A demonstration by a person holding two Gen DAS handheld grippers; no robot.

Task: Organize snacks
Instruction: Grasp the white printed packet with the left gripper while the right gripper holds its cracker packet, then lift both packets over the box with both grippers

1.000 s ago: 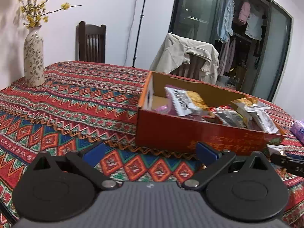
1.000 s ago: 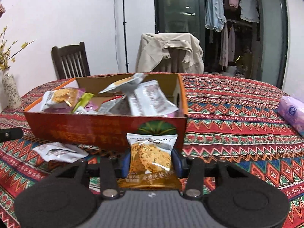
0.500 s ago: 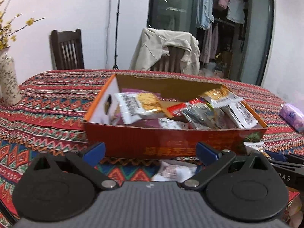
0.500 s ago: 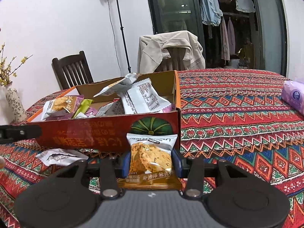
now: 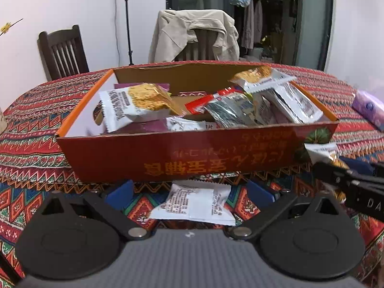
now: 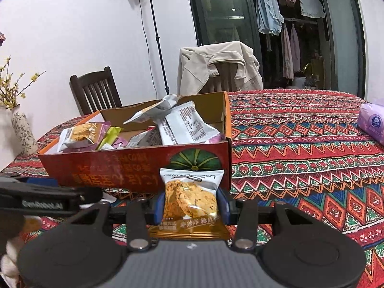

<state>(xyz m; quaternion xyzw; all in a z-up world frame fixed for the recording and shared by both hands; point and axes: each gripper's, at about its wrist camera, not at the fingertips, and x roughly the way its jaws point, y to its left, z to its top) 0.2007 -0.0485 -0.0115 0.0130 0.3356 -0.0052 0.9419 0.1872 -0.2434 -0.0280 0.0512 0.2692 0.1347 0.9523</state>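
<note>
Nearest you, your right gripper [image 6: 190,202] has its jaws closed partway on a cracker packet [image 6: 190,199], blue pads pressing both sides, the packet upright with its white top edge toward the box. Your left gripper [image 5: 189,192] has its jaws spread wide with nothing gripped; a white snack packet [image 5: 194,204] lies flat on the surface between them, print side up, just in front of the box wall, and neither pad touches it.

The surface is covered by a red patterned tablecloth [image 6: 300,148] with zigzag and diamond bands. On it stands the long red cardboard box [image 5: 192,153], open-topped, holding a loose heap of snack packets [image 5: 230,105]: one with a golden cracker picture at the left end, silver and white ones leaning toward the right end. Off to the right lies a purple tissue pack [image 6: 372,122], well apart from the box. At the far left a flowered vase [image 6: 22,132] holds yellow blossom twigs.

Beyond the surface, a dark wooden chair [image 6: 96,91] stands against the white wall, and a second chair carries a beige jacket [image 6: 218,64]. A light stand [image 6: 153,33] rises between them. Further right, clothes [image 6: 268,7] hang behind what looks like a glass sliding door, though the dim view there leaves that uncertain.
</note>
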